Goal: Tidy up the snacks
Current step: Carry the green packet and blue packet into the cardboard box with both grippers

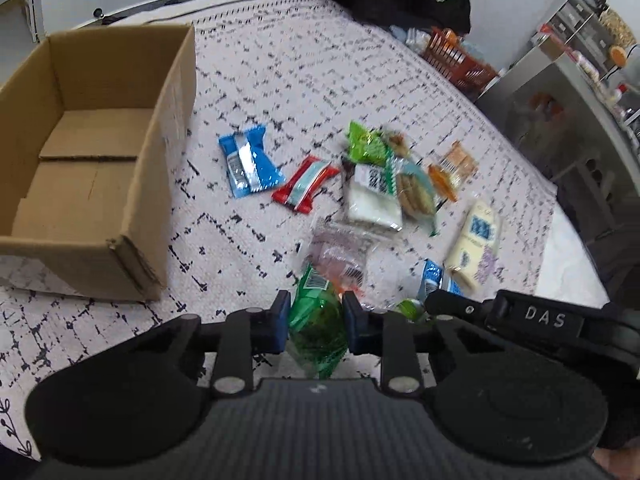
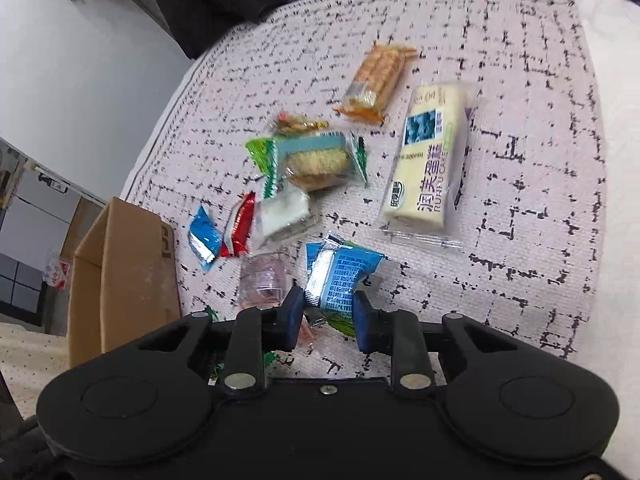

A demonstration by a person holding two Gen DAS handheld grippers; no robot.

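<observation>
Two packets are in hand at once, so both thin foil wrappers could slip free on the way to the cardboard box [image 1: 100, 152], which stands empty at the left of the patterned cloth [image 1: 280, 80]. Left gripper [image 1: 316, 320] has its jaws narrow, pinching a green packet [image 1: 316, 328] held upright between them. Right gripper [image 2: 326, 316] pinches a blue packet [image 2: 340, 276] by its lower end only; that shallow bite is the weaker hold. Other snacks lie scattered ahead, among them a pale cake bar [image 2: 428, 156].
</observation>
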